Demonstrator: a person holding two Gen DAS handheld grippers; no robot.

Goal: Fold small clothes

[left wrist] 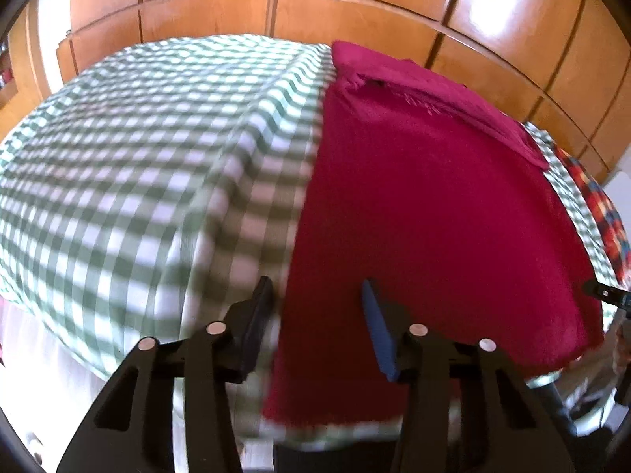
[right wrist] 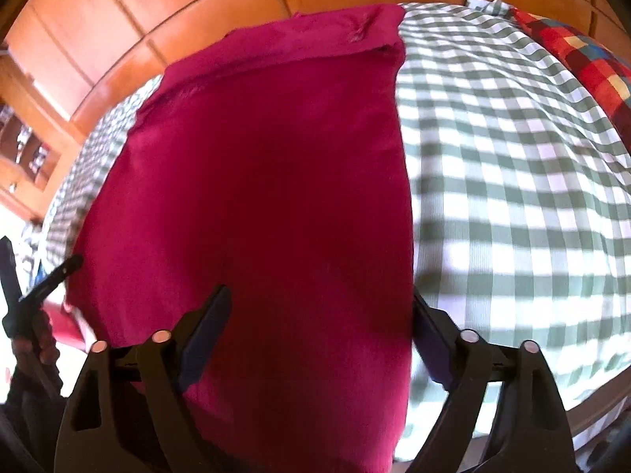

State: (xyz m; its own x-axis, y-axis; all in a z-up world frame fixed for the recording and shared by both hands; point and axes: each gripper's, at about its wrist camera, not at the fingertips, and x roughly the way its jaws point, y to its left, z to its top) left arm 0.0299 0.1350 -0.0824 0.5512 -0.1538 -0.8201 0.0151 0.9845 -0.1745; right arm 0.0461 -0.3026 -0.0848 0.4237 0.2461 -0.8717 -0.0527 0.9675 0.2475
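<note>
Left wrist view: the left gripper (left wrist: 317, 327) is held open and empty over the near left edge of the crimson garment (left wrist: 434, 213), whose long axis runs away across the checked bedspread (left wrist: 138, 165). The right gripper (right wrist: 319, 339) is spread wide and holds nothing, straddling the garment's near right edge.

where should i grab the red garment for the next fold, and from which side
Take the red garment by its two near corners, coming from the near hem. It lies flat in a long strip on the checked cloth, far end already turned over. Left gripper and right gripper both sit open above that hem.
</note>
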